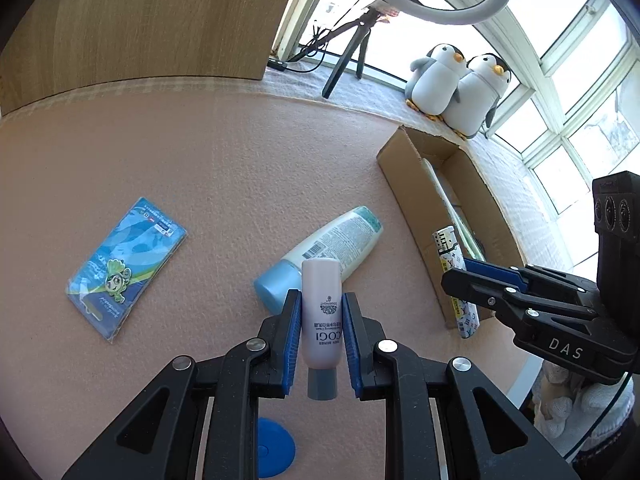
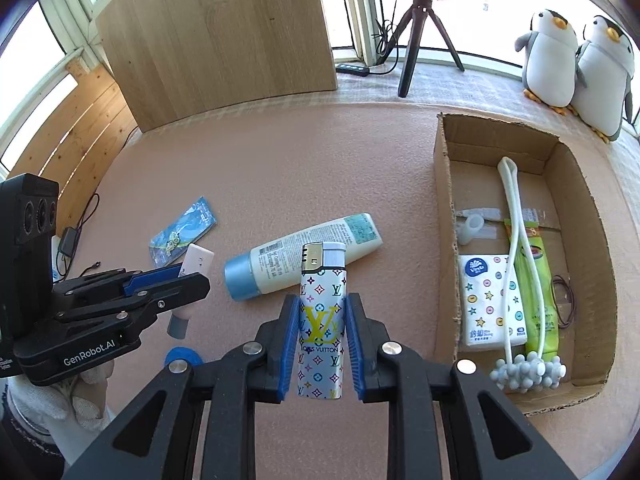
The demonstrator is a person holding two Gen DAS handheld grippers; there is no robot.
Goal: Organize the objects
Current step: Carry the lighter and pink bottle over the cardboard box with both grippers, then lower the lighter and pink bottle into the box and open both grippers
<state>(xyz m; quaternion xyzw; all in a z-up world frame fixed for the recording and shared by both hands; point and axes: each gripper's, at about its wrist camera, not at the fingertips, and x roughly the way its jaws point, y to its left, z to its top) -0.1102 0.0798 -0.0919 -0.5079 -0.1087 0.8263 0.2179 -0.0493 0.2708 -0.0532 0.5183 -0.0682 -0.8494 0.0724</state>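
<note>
My left gripper (image 1: 321,304) is shut on a pale pink tube (image 1: 322,316) with a grey cap, held above the mat; it also shows in the right wrist view as the left gripper (image 2: 176,276). My right gripper (image 2: 322,308) is shut on a patterned white lighter (image 2: 321,320), held upright left of the cardboard box (image 2: 444,208). The lighter (image 1: 454,272) also shows in the left wrist view, near the box's front corner. A white lotion bottle (image 2: 304,252) with a blue cap lies on the pink mat between the grippers. A blue packet (image 1: 126,268) lies further left.
The box holds a tissue pack (image 2: 490,300), a green sachet (image 2: 538,292), a white massager (image 2: 516,264) and a hair tie. A blue disc (image 1: 274,448) lies near me. A wooden board (image 2: 216,36), tripod (image 2: 420,28) and two plush penguins (image 2: 576,56) stand at the back.
</note>
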